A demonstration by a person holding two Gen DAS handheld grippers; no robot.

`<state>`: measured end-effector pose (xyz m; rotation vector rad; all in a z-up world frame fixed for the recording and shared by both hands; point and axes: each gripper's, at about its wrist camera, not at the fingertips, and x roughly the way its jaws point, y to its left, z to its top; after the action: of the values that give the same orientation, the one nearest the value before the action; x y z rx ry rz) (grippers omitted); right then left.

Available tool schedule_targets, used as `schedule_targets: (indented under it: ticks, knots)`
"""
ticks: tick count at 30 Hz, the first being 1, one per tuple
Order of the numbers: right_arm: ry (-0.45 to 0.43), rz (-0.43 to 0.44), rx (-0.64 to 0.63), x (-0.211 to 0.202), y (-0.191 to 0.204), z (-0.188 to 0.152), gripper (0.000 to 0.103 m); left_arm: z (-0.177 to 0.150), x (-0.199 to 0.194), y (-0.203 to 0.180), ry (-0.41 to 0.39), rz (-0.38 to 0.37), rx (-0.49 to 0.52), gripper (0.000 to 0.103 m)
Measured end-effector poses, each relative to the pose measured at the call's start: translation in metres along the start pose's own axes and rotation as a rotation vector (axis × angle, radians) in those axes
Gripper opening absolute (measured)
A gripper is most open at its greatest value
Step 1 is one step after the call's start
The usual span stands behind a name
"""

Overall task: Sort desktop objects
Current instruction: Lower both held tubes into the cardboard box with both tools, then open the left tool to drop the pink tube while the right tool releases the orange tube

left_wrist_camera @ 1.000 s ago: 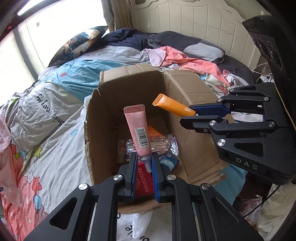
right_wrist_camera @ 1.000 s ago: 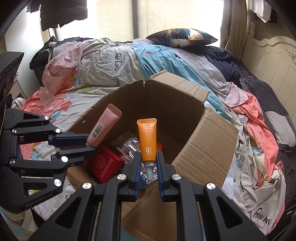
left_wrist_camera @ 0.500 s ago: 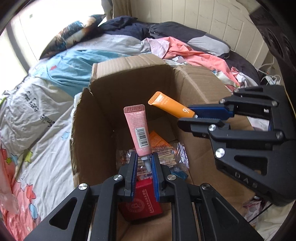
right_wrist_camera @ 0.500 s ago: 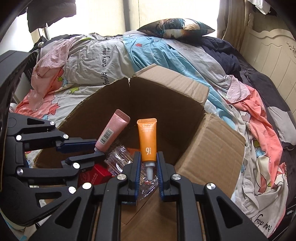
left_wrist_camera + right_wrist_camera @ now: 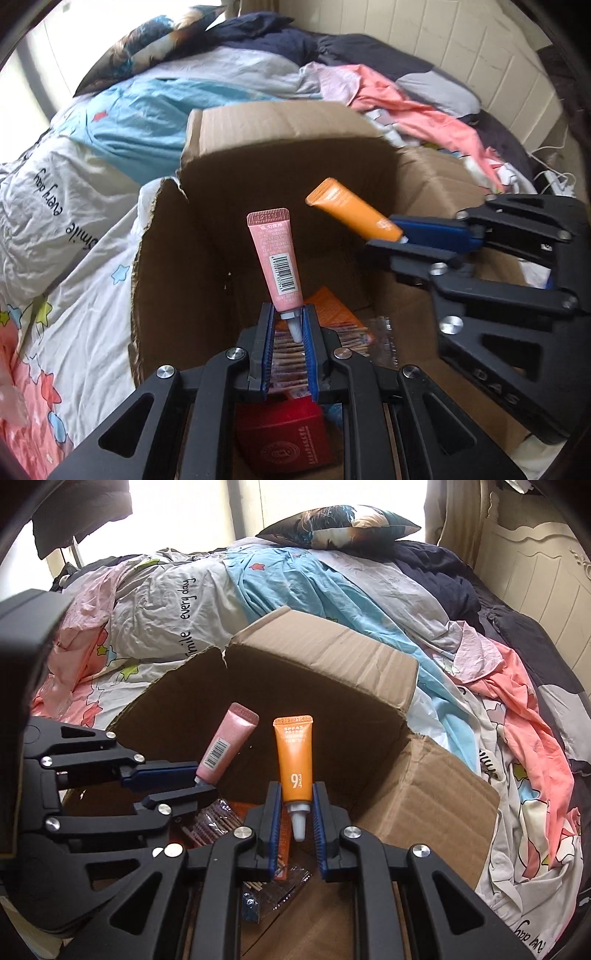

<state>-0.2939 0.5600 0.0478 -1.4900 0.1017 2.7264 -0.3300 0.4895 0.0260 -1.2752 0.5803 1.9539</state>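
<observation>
My left gripper [image 5: 289, 314] is shut on a pink tube [image 5: 277, 258], held upright by its neck over the open cardboard box [image 5: 280, 129]. My right gripper [image 5: 295, 794] is shut on an orange tube [image 5: 295, 760], also upright over the box [image 5: 325, 653]. Each gripper shows in the other's view: the right one [image 5: 397, 234] with the orange tube [image 5: 351, 212], the left one [image 5: 201, 782] with the pink tube [image 5: 227, 746]. Both tubes hang inside the box opening, side by side and apart.
In the box lie a red carton [image 5: 280, 439], an orange packet [image 5: 328, 306], a clear bag of sticks [image 5: 332, 339] and a small blue item [image 5: 251, 904]. The box sits among rumpled bedding [image 5: 184, 602]. A pillow [image 5: 340, 524] and headboard [image 5: 535, 565] are behind.
Both grippers have moved forward and lower over the box with their tubes still held. The box now fills more of both views.
</observation>
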Motion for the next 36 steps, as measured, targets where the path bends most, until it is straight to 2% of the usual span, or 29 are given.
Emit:
schedule_targets:
  ticks: [9, 21, 36]
  knots:
    - [0.010, -0.003, 0.014, 0.008, -0.008, 0.008, 0.015, 0.014, 0.005, -0.005, 0.005, 0.003, -0.018, 0.015]
    - [0.011, 0.016, 0.003, 0.013, -0.008, 0.010, 0.015, 0.019, 0.018, 0.012, 0.020, 0.001, -0.083, 0.015]
    - [0.007, 0.028, 0.015, 0.012, -0.013, 0.013, 0.015, 0.017, 0.021, 0.007, 0.023, 0.028, -0.066, 0.015]
